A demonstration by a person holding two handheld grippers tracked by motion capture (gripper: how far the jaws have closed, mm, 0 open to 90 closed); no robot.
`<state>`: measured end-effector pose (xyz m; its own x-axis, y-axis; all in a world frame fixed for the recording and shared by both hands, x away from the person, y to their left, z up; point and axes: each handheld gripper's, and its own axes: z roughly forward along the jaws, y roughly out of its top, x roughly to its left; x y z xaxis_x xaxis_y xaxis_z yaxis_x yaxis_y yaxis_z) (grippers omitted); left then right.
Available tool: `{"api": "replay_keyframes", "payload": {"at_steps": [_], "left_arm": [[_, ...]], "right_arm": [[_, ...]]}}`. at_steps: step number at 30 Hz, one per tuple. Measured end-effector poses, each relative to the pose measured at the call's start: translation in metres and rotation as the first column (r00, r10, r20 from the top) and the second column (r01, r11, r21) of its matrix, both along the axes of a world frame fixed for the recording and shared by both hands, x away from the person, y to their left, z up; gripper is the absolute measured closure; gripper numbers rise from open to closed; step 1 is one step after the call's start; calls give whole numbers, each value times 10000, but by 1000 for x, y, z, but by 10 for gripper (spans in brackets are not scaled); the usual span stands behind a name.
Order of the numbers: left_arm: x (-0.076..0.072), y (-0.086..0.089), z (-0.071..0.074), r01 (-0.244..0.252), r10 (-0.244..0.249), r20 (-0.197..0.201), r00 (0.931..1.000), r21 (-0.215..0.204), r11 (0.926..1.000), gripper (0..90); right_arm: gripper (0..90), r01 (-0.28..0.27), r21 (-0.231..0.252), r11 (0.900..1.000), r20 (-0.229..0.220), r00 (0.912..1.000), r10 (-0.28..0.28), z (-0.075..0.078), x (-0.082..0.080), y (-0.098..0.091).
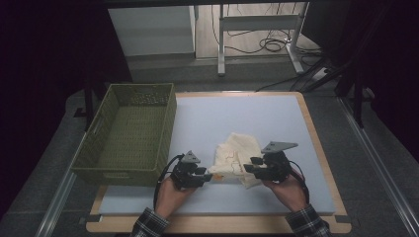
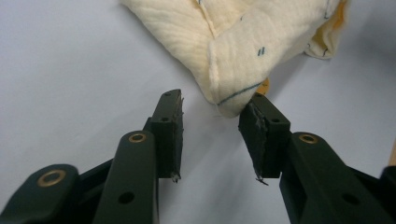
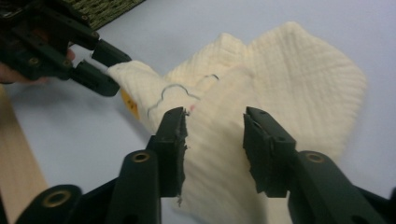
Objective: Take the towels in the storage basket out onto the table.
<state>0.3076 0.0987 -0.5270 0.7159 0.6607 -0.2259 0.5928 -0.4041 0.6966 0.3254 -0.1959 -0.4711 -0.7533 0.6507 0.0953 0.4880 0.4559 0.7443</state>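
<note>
High view: both hands low, left tongs (image 1: 206, 174) and right tongs (image 1: 251, 167) apart beside cloth (image 1: 237, 150)

Dim, dark-edged high view; brighter close views, softly blurred nearby

cloth (image 2: 243, 42) cut off at the left gripper view's top edge, its stitched marks (image 3: 173, 93) too small to read
</note>
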Motion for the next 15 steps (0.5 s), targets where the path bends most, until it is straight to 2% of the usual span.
{"api": "replay_keyframes", "payload": {"at_steps": [1,3,5,6,7,9,10,15], "left_arm": [[0,0,-1,30,-30,-30,10000,-20,10000,608],[1,-1,-3,111,-112,-59,9999,-111,9999,645],[1,-2,-3,123,-124,-109,9999,-161,9998,660],[1,-2,-3,199,-200,-88,9998,-153,9997,681],[2,-3,-3,200,-202,-75,9998,-214,9996,725],[2,-3,-2,283,-284,-48,9996,-209,9994,799],[3,-4,-2,297,-298,-6,9996,-208,9993,836],[6,-2,5,189,-183,151,9997,-417,9990,857]], "right_arm": [[557,0,0,10000,0,10000,0,0,0,0],[541,-25,-405,9992,109,9999,29,-7,6,14],[547,5,-570,9984,127,9999,3,-9,7,18],[584,55,-733,9973,129,9999,-45,-12,8,21],[686,177,-1045,9944,78,9998,-170,-15,10,24],[810,390,-1362,9899,92,9992,-381,-18,10,24],[855,484,-1313,9902,18,9988,-486,-19,11,19],[865,705,-962,9929,128,9975,-696,-10,7,0]]}}
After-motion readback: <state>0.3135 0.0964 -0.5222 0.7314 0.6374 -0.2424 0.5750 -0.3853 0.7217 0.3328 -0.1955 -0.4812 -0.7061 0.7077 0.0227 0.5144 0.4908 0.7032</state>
